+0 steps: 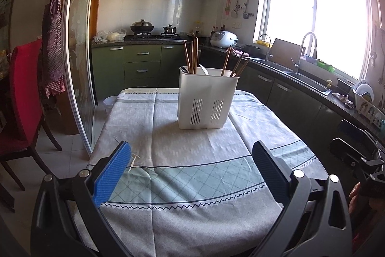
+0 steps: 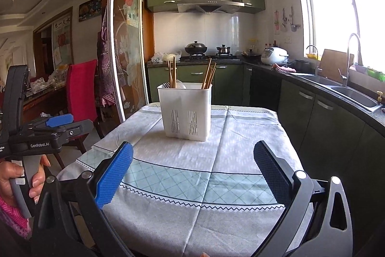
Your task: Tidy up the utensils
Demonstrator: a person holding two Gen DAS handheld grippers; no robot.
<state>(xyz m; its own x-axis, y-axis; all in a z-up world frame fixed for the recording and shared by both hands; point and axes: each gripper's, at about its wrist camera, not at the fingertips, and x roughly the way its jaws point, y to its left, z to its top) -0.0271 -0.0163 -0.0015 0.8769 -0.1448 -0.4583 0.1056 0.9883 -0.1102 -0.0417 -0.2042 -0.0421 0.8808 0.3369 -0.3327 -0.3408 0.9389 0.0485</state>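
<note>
White utensil caddy (image 1: 206,98) stands upright w/ chopsticks (image 1: 191,56) sticking up, near far edge of tabletop (image 1: 168,172), straight ahead of both grippers. L gripper (image 1: 192,175) wide open, empty; R gripper (image 2: 193,175) wide open, empty. Chopsticks' long axis approx vertical, right group leaning. Neither hand clearly nearer; both well short of caddy
</note>
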